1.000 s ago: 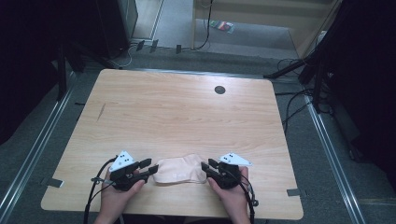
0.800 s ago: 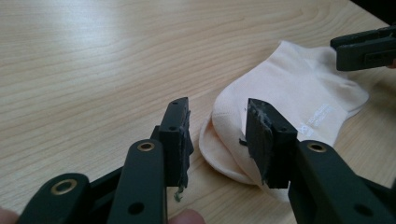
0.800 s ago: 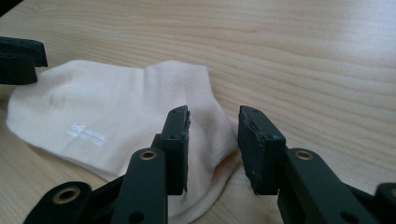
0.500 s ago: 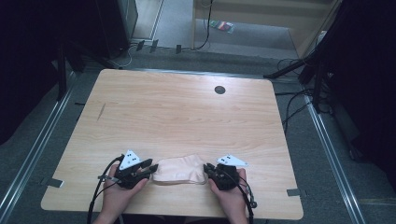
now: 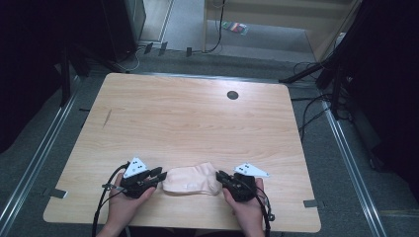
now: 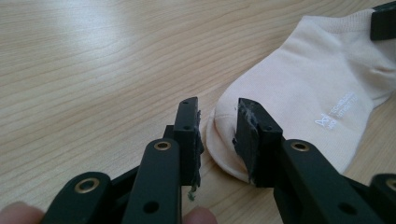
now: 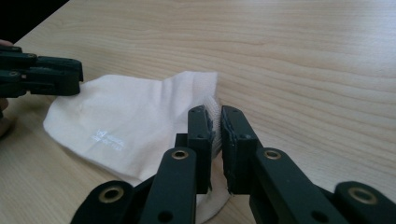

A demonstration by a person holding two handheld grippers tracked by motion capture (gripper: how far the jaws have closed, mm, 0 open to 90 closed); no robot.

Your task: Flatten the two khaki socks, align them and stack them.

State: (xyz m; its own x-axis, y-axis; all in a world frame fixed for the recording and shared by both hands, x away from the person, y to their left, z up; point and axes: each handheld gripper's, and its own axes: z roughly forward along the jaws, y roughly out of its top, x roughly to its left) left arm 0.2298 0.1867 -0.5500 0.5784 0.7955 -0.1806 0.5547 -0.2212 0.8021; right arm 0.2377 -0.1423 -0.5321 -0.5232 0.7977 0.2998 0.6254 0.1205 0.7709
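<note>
At near edge: left gripper point(image 6: 218, 140) moved in, jaws parted round sock point(image 5: 190, 179) toe; right gripper point(image 7: 215, 140) pinches cuff. Left pinch next, probably.

Left hand point(image 5: 122, 201): enters from the near edge, forearm angled slightly inward, fingers wrapped round the tool body. Left gripper point(image 5: 159, 175): held low over the table point(image 5: 197, 118), pointing toward the person's right; grey three-cornered plate uppermost; cable trailing back along the wrist; jaws parted with a clear gap, straddling the toe end of a sock point(image 5: 191, 179). Right hand point(image 5: 247, 207): enters from the near edge, forearm near vertical in the high view, gripping the tool from behind. Right gripper point(image 5: 220, 176): low, pointing toward the person's left, facing its counterpart; plate uppermost; jaws drawn close, pinching the sock's cuff edge between them.
</note>
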